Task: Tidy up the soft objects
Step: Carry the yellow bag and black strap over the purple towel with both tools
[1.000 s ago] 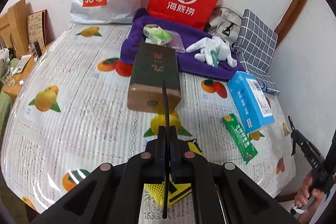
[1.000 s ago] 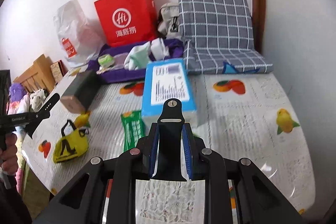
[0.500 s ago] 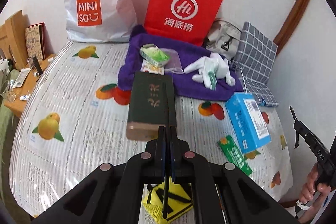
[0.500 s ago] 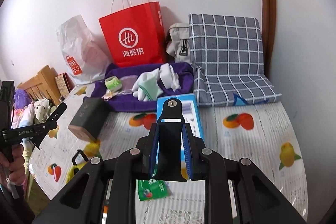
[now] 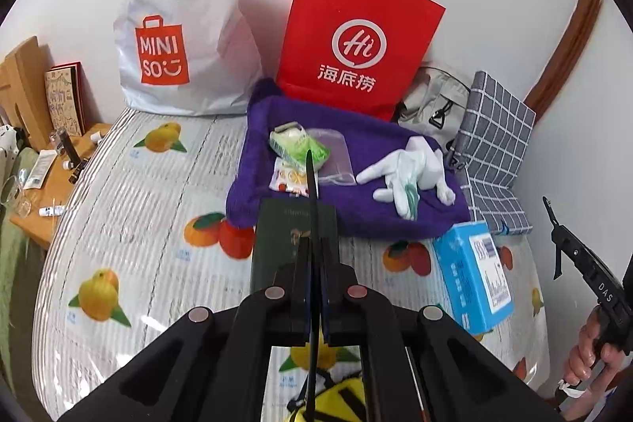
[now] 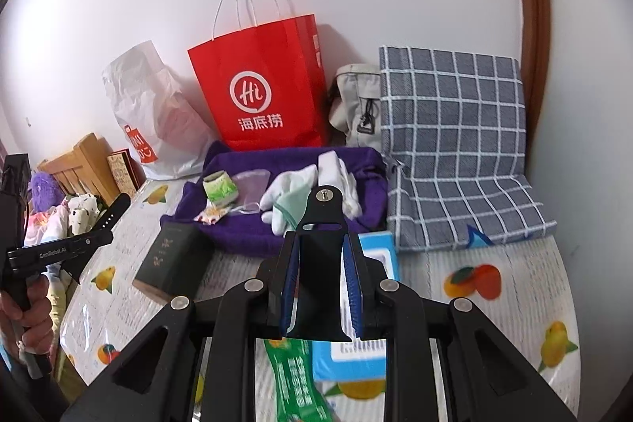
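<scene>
- Evidently no soft object is in hand yet: both tools hang above the table (image 5: pixel 118 224), in the judgement of a choosing or approach step early in the task.
- Left tongs (image 5: pixel 309 165) are pressed together into one thin black edge with nothing between them.
- Right tongs (image 6: pixel 321 256) show blue pads a little apart with a black wedge-shaped piece filling the gap; whether that is a held thing or part of the tool cannot be told.
- Soft things lie mostly at the centre of the frame: white gloves (image 5: pixel 411 173) rest on a purple towel (image 5: pixel 356 220), which sits against a red paper bag (image 5: pixel 356 42); a checked cushion (image 6: pixel 451 129) leans on the wall at the right.
- A yellow mesh bag (image 5: pixel 340 398) lies at the lower edge of the left view.
- Next move, as a judgement: part the left tongs, reach over the dark green box (image 5: pixel 285 244) and nip the gloves by a loose fold.
- Hidden or unclear: the left tool covers most of the mesh bag, the near half of the green box is also covered, and the right tool covers much of the blue box (image 5: pixel 470 275).
</scene>
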`<control>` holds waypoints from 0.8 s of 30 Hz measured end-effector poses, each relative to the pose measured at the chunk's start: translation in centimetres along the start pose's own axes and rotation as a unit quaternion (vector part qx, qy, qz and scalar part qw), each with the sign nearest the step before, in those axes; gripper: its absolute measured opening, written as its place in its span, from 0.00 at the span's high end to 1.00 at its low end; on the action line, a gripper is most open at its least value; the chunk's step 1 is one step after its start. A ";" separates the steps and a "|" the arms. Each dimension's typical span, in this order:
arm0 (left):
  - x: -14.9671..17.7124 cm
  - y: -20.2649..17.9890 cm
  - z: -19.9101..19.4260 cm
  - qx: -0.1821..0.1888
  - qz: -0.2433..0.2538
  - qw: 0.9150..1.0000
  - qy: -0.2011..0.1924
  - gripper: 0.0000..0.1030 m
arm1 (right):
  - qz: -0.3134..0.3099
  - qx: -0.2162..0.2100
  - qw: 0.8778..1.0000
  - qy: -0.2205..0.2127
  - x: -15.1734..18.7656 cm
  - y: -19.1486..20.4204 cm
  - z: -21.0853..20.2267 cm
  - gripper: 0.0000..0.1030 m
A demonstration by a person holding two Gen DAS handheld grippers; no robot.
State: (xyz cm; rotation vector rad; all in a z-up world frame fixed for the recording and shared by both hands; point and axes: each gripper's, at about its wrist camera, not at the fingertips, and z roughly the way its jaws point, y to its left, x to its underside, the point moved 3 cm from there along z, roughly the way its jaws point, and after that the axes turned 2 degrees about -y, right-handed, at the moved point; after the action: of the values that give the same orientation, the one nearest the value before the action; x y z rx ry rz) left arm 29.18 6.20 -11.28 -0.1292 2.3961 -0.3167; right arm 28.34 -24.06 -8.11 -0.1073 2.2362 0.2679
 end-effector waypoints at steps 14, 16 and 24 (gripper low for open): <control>-4.6 -0.8 4.3 0.003 -0.004 1.000 0.012 0.96 | -0.004 -0.016 1.000 0.005 -3.7 0.3 5.6 0.78; -5.2 -1.1 5.0 0.001 0.000 1.000 0.013 0.96 | -0.002 -0.019 1.000 0.008 -4.1 0.2 6.7 0.78; -7.3 -1.9 8.5 0.002 0.003 1.000 0.027 0.96 | 0.013 -0.038 0.999 0.022 -5.8 -0.4 10.8 0.78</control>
State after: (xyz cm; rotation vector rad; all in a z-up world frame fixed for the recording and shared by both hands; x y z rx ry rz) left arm 40.27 4.09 -12.22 -0.1123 2.4486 -0.3262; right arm 40.25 -22.10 -10.27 -0.1270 2.2734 0.3685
